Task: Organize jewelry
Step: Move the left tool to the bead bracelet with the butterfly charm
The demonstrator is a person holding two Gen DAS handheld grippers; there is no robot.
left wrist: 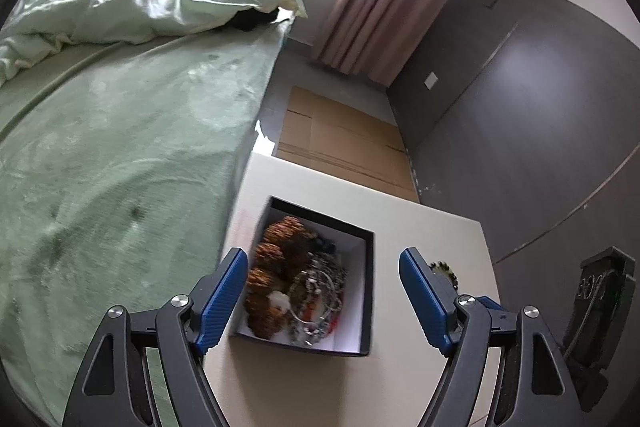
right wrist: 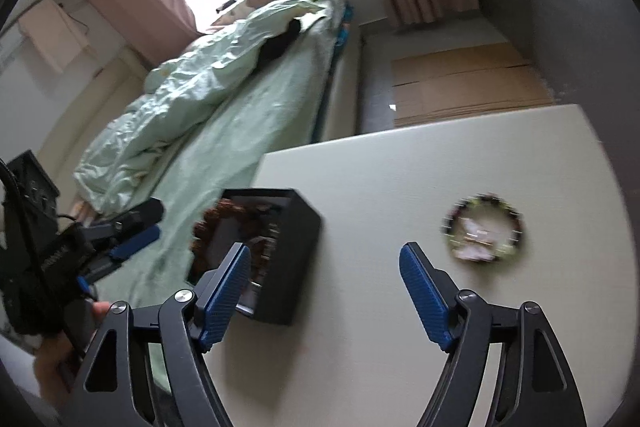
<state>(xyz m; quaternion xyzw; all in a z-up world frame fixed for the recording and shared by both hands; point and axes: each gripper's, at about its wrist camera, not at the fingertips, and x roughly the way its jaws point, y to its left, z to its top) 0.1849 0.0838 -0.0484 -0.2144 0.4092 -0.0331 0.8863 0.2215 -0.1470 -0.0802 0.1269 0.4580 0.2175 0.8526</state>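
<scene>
Fingers of both grippers apart, empty; box [left wrist: 362,291] near bracelet [right wrist: 483,227] on table [right wrist: 400,307].

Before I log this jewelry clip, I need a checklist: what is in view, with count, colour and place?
box: one, black, open, on table beside bed
jewelry: heap, brown beads and silvery pieces, inside box
bracelet: one, green and dark beads, flat on table, apart from box
table: one, cream
bed: one, green cover, pale quilt
cardboard: tan, on floor
curtains: pinkish brown, by window
left hand-held gripper: blue pads, open over box
right hand-held gripper: blue pads, open, empty
</scene>
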